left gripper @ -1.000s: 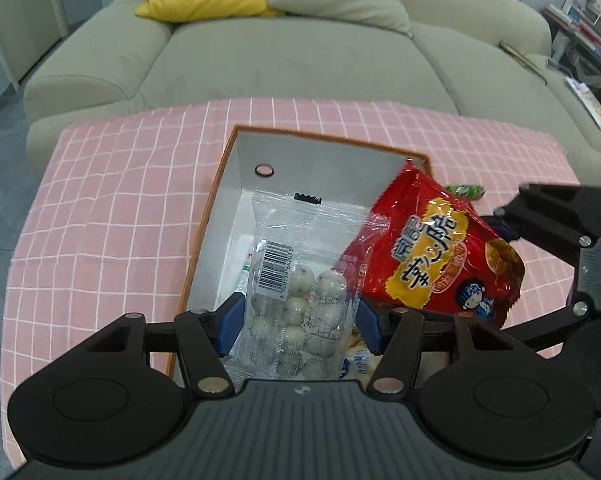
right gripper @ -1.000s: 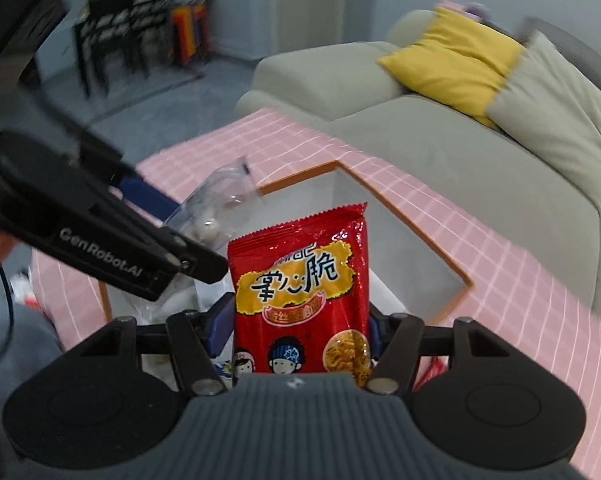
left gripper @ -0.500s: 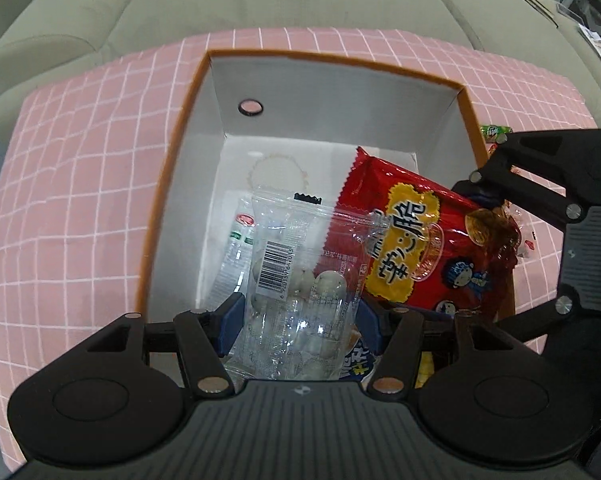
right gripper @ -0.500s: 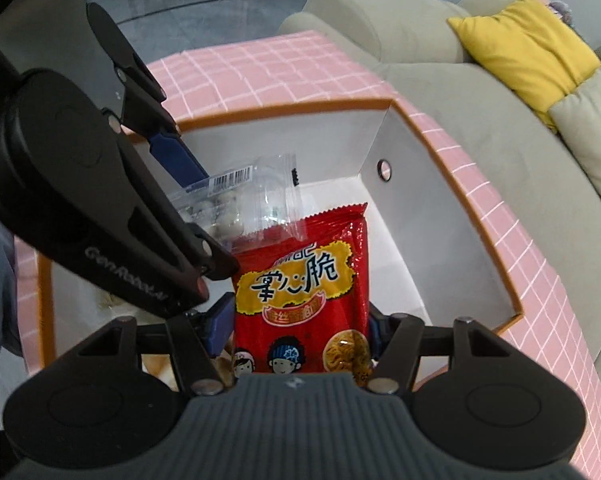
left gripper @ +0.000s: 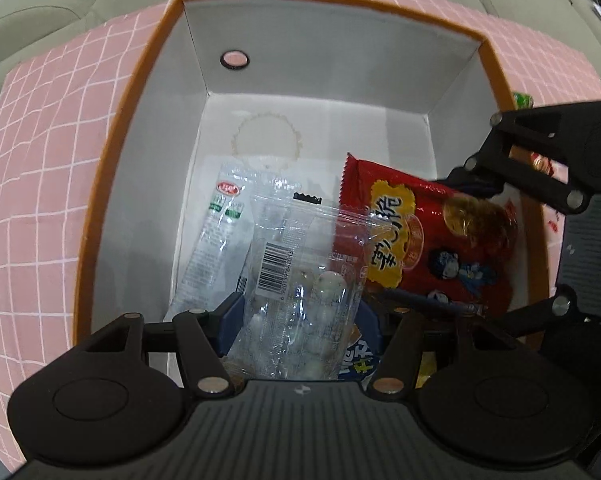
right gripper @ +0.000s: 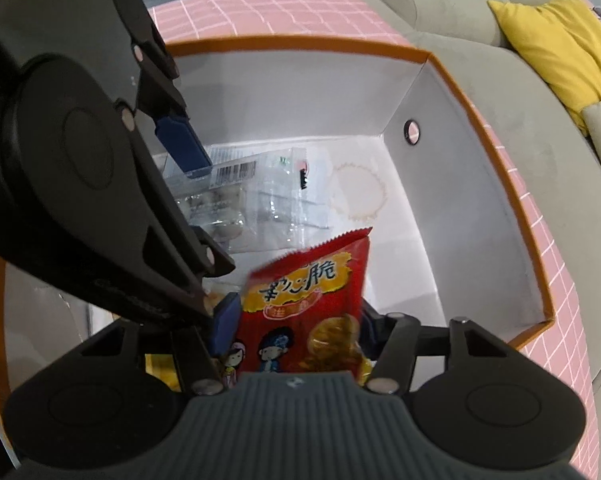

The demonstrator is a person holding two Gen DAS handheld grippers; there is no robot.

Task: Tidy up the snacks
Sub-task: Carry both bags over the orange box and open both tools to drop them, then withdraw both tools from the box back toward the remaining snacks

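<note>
An orange-rimmed white box (left gripper: 112,168) stands on the pink checked cloth (left gripper: 48,152). My left gripper (left gripper: 300,316) points down into it, shut on a clear bag of white balls (left gripper: 300,272). In the right wrist view the same left gripper (right gripper: 204,204) and clear bag (right gripper: 260,184) hang over the box floor. My right gripper (right gripper: 296,324) has a red snack bag (right gripper: 312,292) between its pads, and its jaws are closing on it. The red bag (left gripper: 432,232) is tilted inside the box, right of the clear bag.
A clear sachet with a red and green label (left gripper: 220,232) lies on the box floor, and a blue and white packet (left gripper: 358,356) lies under my left gripper. A green wrapper (left gripper: 523,99) lies outside the box. A grey sofa (right gripper: 480,60) with a yellow cushion (right gripper: 560,40) stands behind.
Both grippers have sunk from above the box rim down into the box with their bags and now point more steeply downward. The red bag has crumpled a little.
</note>
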